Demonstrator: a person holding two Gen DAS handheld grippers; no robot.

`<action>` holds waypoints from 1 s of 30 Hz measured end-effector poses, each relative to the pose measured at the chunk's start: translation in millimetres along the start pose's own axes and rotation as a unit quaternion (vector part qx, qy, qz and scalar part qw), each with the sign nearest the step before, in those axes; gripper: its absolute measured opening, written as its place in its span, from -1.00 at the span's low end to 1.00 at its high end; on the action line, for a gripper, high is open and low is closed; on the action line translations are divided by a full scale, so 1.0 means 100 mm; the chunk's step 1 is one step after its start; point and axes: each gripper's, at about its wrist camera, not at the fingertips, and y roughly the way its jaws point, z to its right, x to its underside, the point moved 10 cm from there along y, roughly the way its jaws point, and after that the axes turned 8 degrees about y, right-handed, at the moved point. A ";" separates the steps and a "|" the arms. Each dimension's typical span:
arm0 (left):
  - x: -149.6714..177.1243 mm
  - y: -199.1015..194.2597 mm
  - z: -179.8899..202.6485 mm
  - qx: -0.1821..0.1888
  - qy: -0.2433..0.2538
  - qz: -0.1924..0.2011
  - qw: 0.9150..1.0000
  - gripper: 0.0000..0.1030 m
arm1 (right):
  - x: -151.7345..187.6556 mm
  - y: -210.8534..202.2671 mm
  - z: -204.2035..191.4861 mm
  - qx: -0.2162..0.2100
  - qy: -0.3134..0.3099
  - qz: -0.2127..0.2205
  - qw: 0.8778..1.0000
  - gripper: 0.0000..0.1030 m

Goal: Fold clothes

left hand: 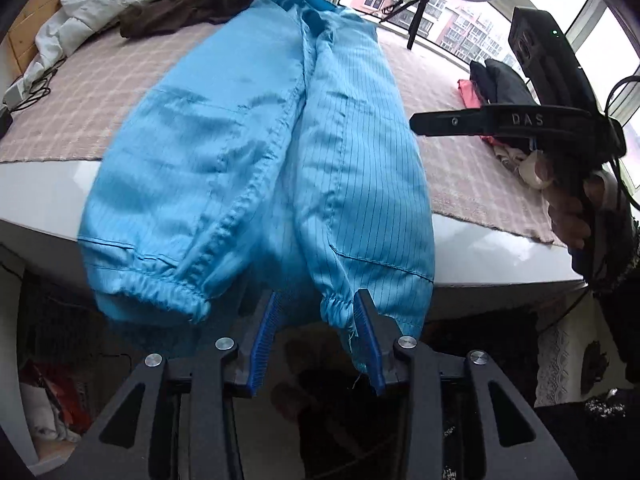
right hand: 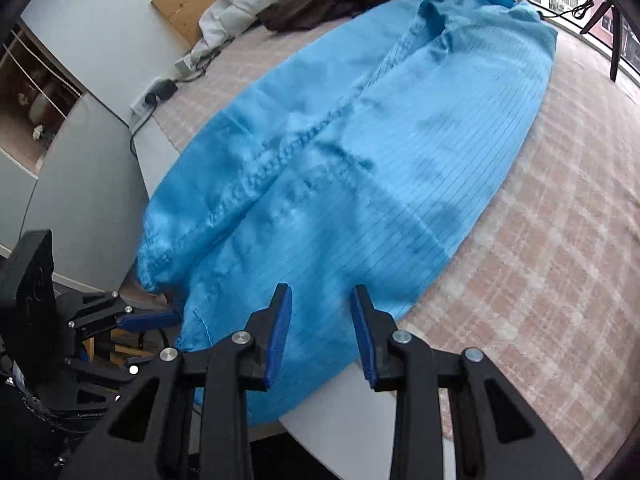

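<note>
The pink-and-white checked woven mat [right hand: 560, 240] is covering the white tabletop [left hand: 48, 196] and carrying the work. The bright blue, thin-striped, shiny fabric garment [left hand: 256, 152] is lying lengthwise on that mat, collar end at 12 o'clock, two elastic-cuffed sleeves laid along its middle, its lower end hanging over the table edge at 6 o'clock. A white crumpled garment [left hand: 104, 4] and a dark brown one [left hand: 188, 8] are waiting at 11 o'clock; a small pile of dark and pink clothes [left hand: 492, 84] is sitting at 2 o'clock.

Step in hand, as judged: the sleeves are folded inward and the lengthwise fold is being prepared.

The left gripper [left hand: 318, 336] is standing with its blue pads spread; the right-hand cuff [left hand: 340, 308] is lying between them, unclamped. The right gripper [right hand: 322, 332] is hovering over the hem region, jaws parted, gripping nothing.

Next move, as judged: each gripper is needing to pinch a lower corner, then carry it towards 12 o'clock.
</note>
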 end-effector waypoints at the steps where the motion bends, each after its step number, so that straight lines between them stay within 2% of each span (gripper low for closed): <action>1: -0.03 -0.10 -0.10 -0.011 -0.006 0.010 1.000 -0.16 | -0.16 -0.09 0.06 0.010 0.002 0.018 1.000 -0.46; 3: -0.08 -0.29 -0.30 -0.034 -0.019 0.030 0.999 0.05 | -0.48 -0.27 0.17 0.030 0.006 0.053 0.998 -0.46; 5: -0.14 -0.36 -0.55 -0.054 -0.033 0.042 0.997 0.13 | -0.80 -0.27 0.27 0.061 0.006 0.074 0.995 -0.46; 7: -0.17 -0.30 -0.77 -0.069 -0.045 0.031 0.996 0.16 | -1.04 -0.12 0.37 0.079 0.000 0.073 0.994 -0.46; 10: -0.27 -0.08 -0.89 -0.072 -0.050 0.017 0.996 0.16 | -1.22 0.27 0.43 0.096 -0.006 0.045 0.994 -0.46; 12: -0.35 0.14 -0.82 -0.046 -0.040 0.008 0.998 0.16 | -1.22 0.51 0.43 0.094 -0.007 0.025 0.995 -0.46; 15: -0.36 0.54 -0.55 0.007 -0.017 -0.031 0.999 0.15 | -1.18 0.82 0.29 0.066 -0.002 0.003 0.998 -0.46; 16: -0.39 0.58 -0.45 -0.001 0.003 -0.025 1.000 0.31 | -1.17 0.88 0.22 0.063 -0.012 0.004 0.998 -0.44; 18: -0.43 0.62 -0.23 0.008 0.043 -0.042 0.998 0.31 | -1.16 0.89 0.09 0.061 -0.039 0.011 0.997 -0.45; 20: -0.45 0.58 -0.14 0.000 0.062 -0.054 0.997 0.31 | -1.16 0.80 0.00 0.047 -0.057 0.010 0.997 -0.45; 21: -0.46 0.56 -0.10 -0.005 0.072 -0.060 0.996 0.31 | -1.23 0.70 0.03 0.047 -0.055 0.026 0.997 -0.45; 22: -0.48 0.51 -0.10 -0.010 0.080 -0.061 0.995 0.31 | -1.33 0.57 0.09 0.050 -0.048 0.050 0.996 -0.46; 25: -0.59 0.39 -0.24 -0.024 0.066 -0.055 0.996 0.33 | -1.76 0.28 0.52 0.098 -0.005 0.112 0.989 -0.46; 28: -0.70 0.34 -0.49 -0.025 0.019 -0.044 0.999 0.34 | -2.16 0.32 1.01 0.140 0.048 0.119 0.982 -0.47; 30: -0.74 0.35 -0.65 -0.018 -0.018 -0.045 0.999 0.34 | -2.36 0.52 1.16 0.148 0.069 0.108 0.981 -0.47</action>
